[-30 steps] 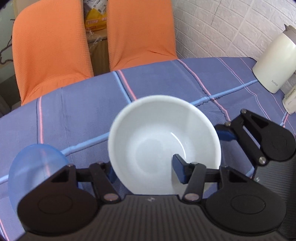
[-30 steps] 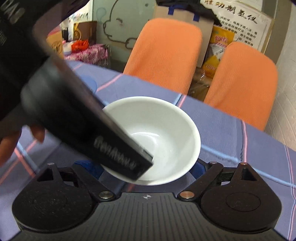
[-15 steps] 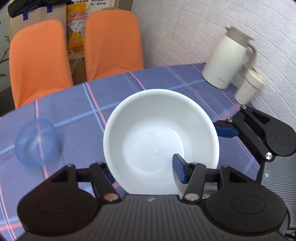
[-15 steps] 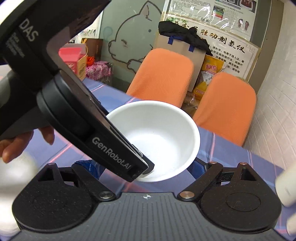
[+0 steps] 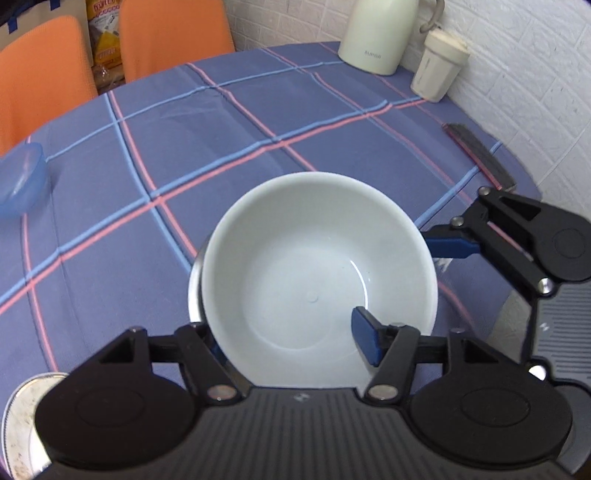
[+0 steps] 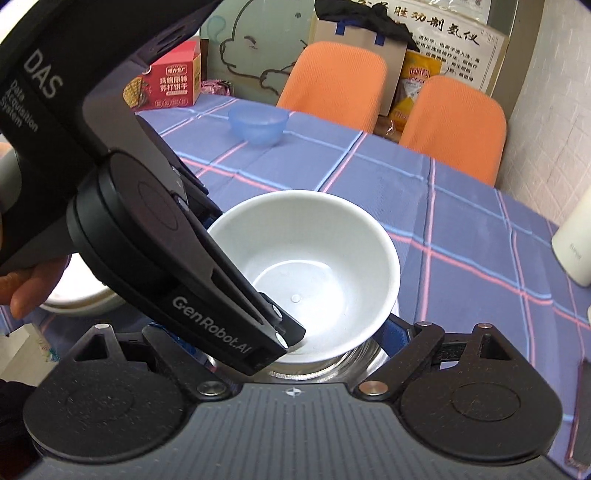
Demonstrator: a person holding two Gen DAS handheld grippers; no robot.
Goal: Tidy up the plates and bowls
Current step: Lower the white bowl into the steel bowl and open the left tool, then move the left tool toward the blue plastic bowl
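Plaid tablecloth (image 5: 295, 122) | left gripper (image 5: 291, 336) jaws clenched on white bowl (image 5: 317, 280) rim | right gripper (image 6: 295, 332) jaws — spread wide

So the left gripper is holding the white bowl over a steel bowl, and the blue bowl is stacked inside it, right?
Not quite. The blue bowl sits alone on the tablecloth by the orange chairs, as the right wrist view shows. The left gripper does hold the white bowl over the steel bowl.

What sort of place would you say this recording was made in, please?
Probably a home dining corner: a round table under a blue plaid tablecloth, two orange-covered chairs pulled up to it, and a cream thermal jug by a white brick-pattern wall.
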